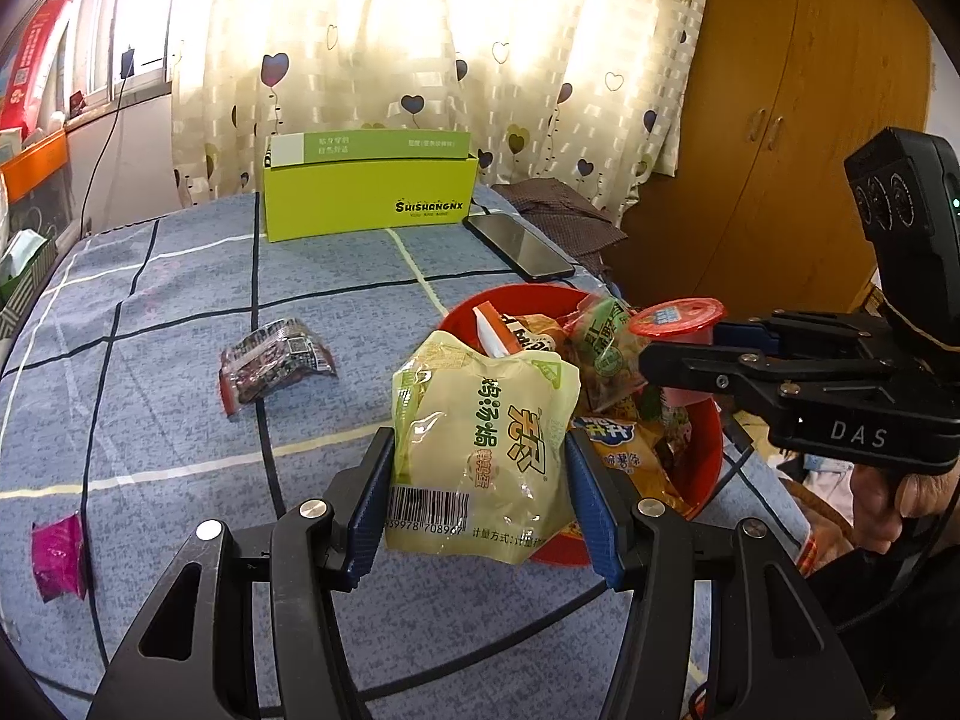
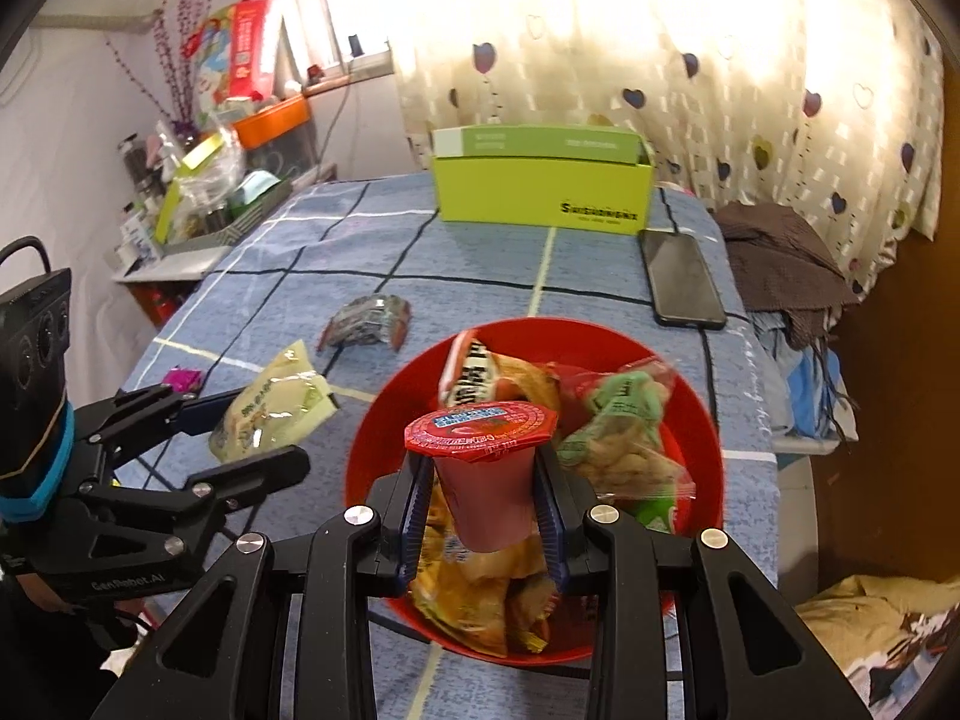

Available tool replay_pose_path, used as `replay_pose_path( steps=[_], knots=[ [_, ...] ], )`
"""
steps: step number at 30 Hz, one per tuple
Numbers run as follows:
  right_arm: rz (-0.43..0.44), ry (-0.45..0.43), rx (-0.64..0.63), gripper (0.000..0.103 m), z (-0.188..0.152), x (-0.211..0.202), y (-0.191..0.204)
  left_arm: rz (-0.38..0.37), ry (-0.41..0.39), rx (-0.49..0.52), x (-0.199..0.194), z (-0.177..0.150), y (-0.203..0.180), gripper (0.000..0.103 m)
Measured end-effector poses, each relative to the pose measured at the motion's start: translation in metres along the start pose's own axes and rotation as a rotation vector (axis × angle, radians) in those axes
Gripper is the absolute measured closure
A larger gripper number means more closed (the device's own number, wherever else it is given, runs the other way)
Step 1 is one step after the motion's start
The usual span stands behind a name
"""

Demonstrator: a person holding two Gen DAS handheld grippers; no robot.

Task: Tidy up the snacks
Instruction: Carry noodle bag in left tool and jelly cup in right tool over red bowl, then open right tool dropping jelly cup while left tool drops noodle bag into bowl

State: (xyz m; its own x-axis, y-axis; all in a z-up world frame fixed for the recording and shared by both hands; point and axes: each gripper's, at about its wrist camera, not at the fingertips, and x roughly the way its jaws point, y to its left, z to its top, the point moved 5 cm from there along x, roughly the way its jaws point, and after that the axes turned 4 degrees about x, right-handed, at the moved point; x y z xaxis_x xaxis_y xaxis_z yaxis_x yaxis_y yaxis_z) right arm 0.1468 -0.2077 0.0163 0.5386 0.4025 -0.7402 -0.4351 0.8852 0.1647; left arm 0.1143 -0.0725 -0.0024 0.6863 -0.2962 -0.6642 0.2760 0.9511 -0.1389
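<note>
My left gripper [image 1: 480, 480] is shut on a pale yellow-green snack pouch [image 1: 480, 438] and holds it just left of the red bowl [image 1: 708, 450]. The pouch [image 2: 270, 414] and left gripper [image 2: 240, 438] also show in the right wrist view. My right gripper [image 2: 483, 498] is shut on a pink jelly cup with a red lid [image 2: 480, 468], held above the red bowl [image 2: 696, 420] full of snack packets. The cup [image 1: 678, 324] and right gripper [image 1: 678, 354] show in the left wrist view. A dark red-edged packet [image 1: 273, 360] and a magenta packet [image 1: 60, 552] lie on the blue checked cloth.
An open lime-green box [image 1: 372, 198] stands at the far side of the table, with a black phone [image 1: 519, 246] beside it. A brown cloth [image 2: 780, 258] lies at the far right. Cluttered shelves [image 2: 198, 180] stand to the left and a wooden wardrobe [image 1: 780, 120] to the right.
</note>
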Motion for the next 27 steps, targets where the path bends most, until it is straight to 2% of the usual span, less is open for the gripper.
replay_pose_path(
  steps=[13,27],
  knots=[
    [-0.071,0.002,0.103,0.073,-0.006,-0.005,-0.045,-0.007,0.002,-0.009,0.014,0.007,0.0,0.047],
    [-0.078,0.079,0.094,0.071,-0.016,0.014,-0.046,-0.025,0.013,-0.006,0.024,0.008,-0.005,0.046]
  ],
)
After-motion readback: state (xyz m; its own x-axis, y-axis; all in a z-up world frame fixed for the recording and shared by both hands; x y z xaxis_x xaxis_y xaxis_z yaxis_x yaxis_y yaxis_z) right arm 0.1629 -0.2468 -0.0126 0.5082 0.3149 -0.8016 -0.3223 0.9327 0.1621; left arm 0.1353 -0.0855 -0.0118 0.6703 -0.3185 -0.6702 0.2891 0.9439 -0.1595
